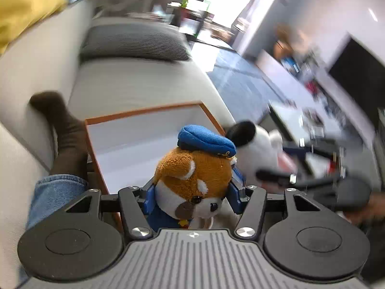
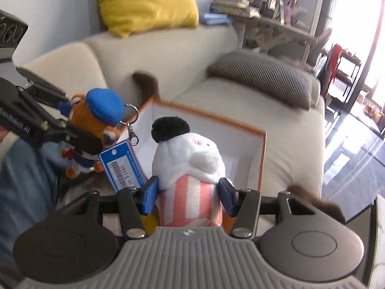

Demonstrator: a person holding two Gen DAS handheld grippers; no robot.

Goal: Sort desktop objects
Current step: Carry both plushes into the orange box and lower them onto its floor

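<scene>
My left gripper is shut on an orange plush animal with a blue cap, its blue pads pressing the head from both sides. In the right wrist view the same plush hangs in the left gripper, with a key ring and a blue price tag dangling from it. My right gripper is shut on a white plush with a black ear and a pink-striped body. Both toys are held in the air in front of an open white box with an orange rim on the sofa.
The beige sofa carries a grey striped cushion and a yellow cushion. A person's leg in jeans and a brown sock lie left of the box. Blurred low tables and a blue rug sit to the right.
</scene>
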